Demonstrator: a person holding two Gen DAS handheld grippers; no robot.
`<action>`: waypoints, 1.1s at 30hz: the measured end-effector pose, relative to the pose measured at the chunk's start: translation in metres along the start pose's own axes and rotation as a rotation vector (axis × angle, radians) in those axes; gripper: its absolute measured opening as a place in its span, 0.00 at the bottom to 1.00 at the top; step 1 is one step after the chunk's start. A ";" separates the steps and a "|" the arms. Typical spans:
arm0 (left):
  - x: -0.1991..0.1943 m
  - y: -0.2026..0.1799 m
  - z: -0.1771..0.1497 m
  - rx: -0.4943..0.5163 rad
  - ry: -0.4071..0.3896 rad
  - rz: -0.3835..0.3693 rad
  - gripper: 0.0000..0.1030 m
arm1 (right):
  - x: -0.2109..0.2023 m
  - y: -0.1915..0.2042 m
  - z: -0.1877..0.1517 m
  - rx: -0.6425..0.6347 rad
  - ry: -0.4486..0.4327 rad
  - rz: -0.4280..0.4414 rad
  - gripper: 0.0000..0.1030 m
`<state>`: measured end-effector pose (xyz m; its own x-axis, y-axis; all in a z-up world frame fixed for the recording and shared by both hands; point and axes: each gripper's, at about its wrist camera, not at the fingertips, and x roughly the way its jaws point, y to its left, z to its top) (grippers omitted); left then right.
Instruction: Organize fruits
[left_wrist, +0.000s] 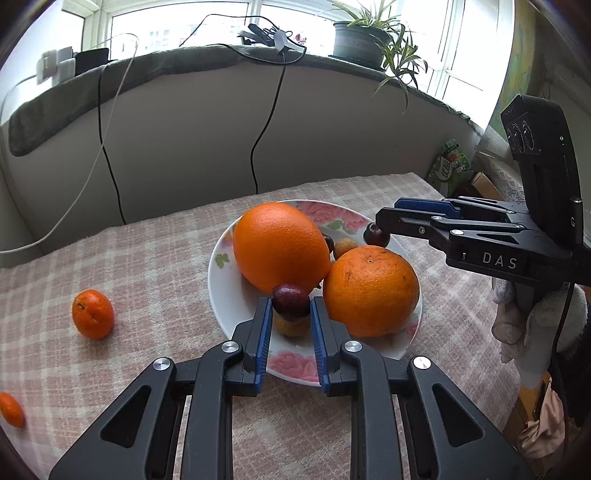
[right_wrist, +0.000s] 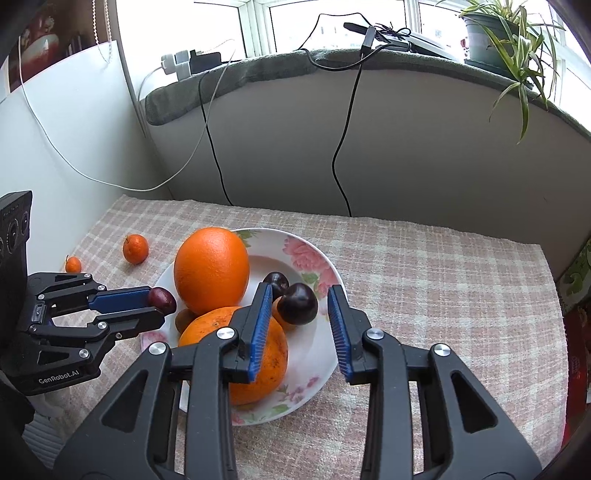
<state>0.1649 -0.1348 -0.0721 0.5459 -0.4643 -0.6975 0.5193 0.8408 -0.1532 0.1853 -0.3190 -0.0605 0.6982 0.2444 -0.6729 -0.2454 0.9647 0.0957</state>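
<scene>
Two big oranges fill the flowered plate (left_wrist: 221, 280) on my checked table (left_wrist: 155, 266), the larger orange (left_wrist: 280, 245) far left, the other orange (left_wrist: 371, 290) near right. My left claw (left_wrist: 291, 310) is clamped on a dark cherry (left_wrist: 291, 300) over the plate's near edge. My right claw (right_wrist: 300, 306) stands parted, another cherry (right_wrist: 297, 304) between its pads without touching them. Two small tangerines (right_wrist: 135, 249) lie on the table to the left, apart from the plate.

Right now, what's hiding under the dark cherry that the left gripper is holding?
Under the cherry in the left gripper sits a small yellowish-brown fruit on the flowered plate. Only part shows; what kind of fruit it is can't be told.
</scene>
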 end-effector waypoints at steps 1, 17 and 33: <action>-0.001 0.000 -0.001 0.001 -0.001 0.000 0.20 | -0.001 0.000 0.000 -0.001 -0.005 -0.001 0.52; -0.014 0.001 -0.003 -0.007 -0.028 0.064 0.67 | -0.015 0.012 0.006 -0.017 -0.050 -0.021 0.84; -0.050 0.039 -0.025 -0.083 -0.051 0.172 0.68 | -0.017 0.050 0.024 -0.074 -0.077 0.014 0.98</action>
<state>0.1413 -0.0721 -0.0609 0.6558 -0.3231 -0.6823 0.3602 0.9282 -0.0934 0.1771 -0.2724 -0.0264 0.7432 0.2675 -0.6133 -0.3026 0.9519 0.0484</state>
